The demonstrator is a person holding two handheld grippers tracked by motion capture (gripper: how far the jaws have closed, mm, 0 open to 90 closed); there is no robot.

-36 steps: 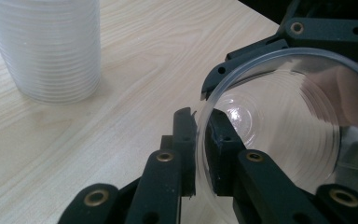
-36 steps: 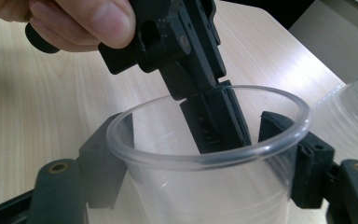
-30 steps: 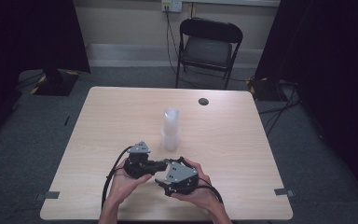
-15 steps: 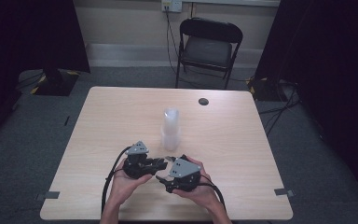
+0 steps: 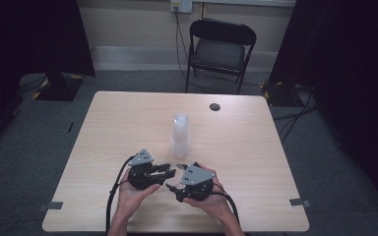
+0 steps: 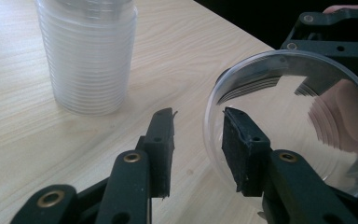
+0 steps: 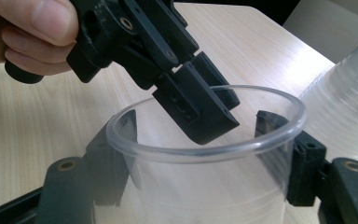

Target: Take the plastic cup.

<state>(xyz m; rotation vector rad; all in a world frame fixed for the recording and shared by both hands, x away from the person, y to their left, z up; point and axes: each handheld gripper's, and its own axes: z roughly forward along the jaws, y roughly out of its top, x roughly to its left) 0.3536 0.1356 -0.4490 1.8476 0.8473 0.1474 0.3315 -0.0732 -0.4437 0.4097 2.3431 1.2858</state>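
Note:
A single clear plastic cup [image 7: 205, 186] is held sideways above the table, my right gripper [image 7: 200, 158] shut on its wall from both sides. My left gripper [image 6: 198, 135] reaches over the cup's rim [image 6: 212, 116], with one finger [image 6: 237, 149] inside the cup and the other outside. Its jaws have just been opening and stand open, with a gap on each side of the rim. A tall stack of clear cups [image 5: 180, 135] stands upright just beyond both grippers, at mid-table. In the high view the left gripper [image 5: 170, 169] and right gripper [image 5: 174, 178] meet tip to tip near the front edge.
The light wood table [image 5: 256, 147] has a small black round disc [image 5: 215, 106] near its far edge. A black folding chair [image 5: 220, 49] stands behind the table. Cables trail from both grippers toward the front edge.
The left gripper's jaws have parted from the cup's rim. Both hands have stayed in place and the right gripper keeps its hold on the cup.

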